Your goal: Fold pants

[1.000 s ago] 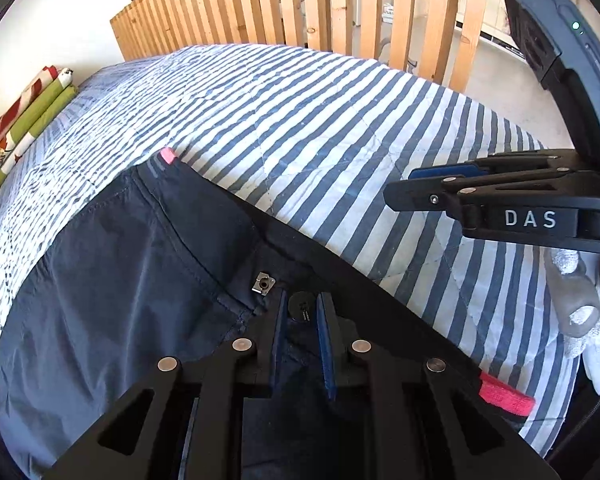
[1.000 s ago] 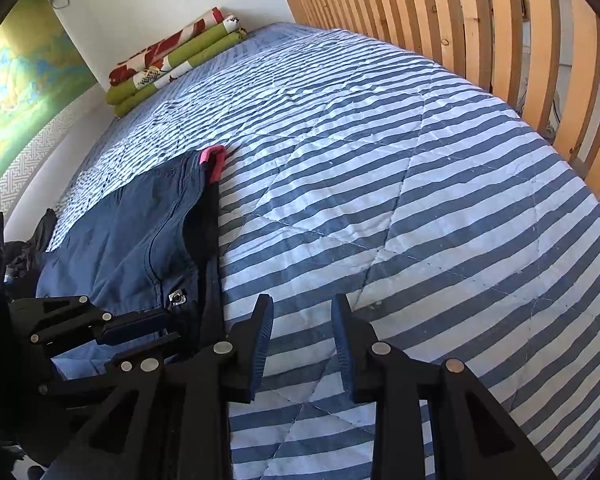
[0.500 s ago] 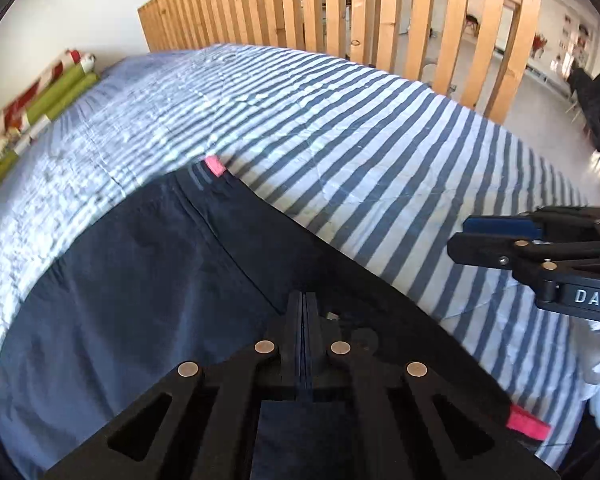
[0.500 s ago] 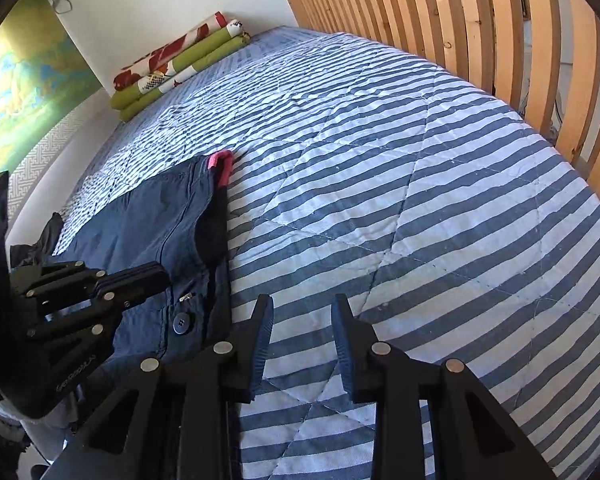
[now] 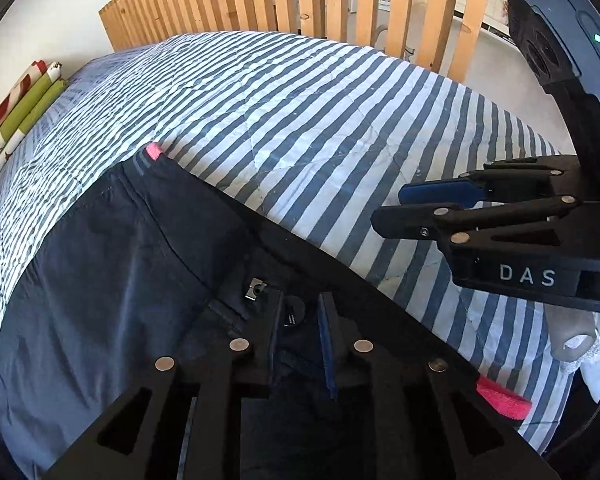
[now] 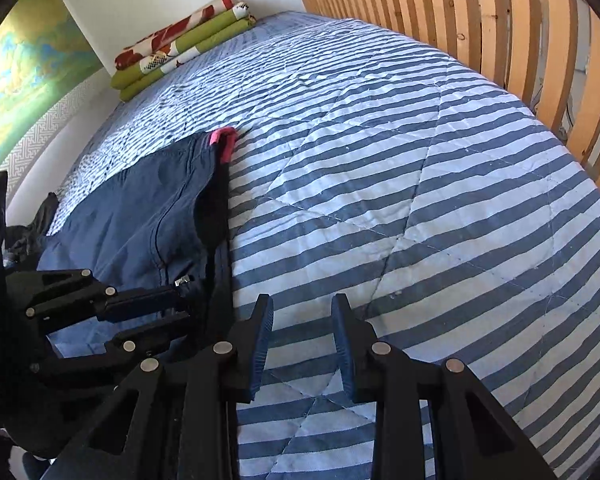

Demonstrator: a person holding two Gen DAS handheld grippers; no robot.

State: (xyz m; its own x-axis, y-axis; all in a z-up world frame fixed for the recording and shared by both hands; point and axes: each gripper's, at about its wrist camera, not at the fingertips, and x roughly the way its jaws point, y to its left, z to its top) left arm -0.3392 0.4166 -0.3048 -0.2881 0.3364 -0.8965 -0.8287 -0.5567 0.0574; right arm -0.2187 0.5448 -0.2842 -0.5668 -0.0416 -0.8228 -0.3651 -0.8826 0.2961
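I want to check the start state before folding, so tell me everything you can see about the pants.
The pants are dark navy, of thin woven cloth, lying flat and unfolded on the striped quilt. The waistband, with pink tabs at both ends, faces the quilt's open middle; a metal clasp and a dark button sit at the fly. The left gripper is over that button; its jaws have just been opening and stand apart around it.

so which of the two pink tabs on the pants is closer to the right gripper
The pink tab at the near end of the waistband, just below the right gripper. The other pink tab is at the far end of the navy pants, away from both grippers.
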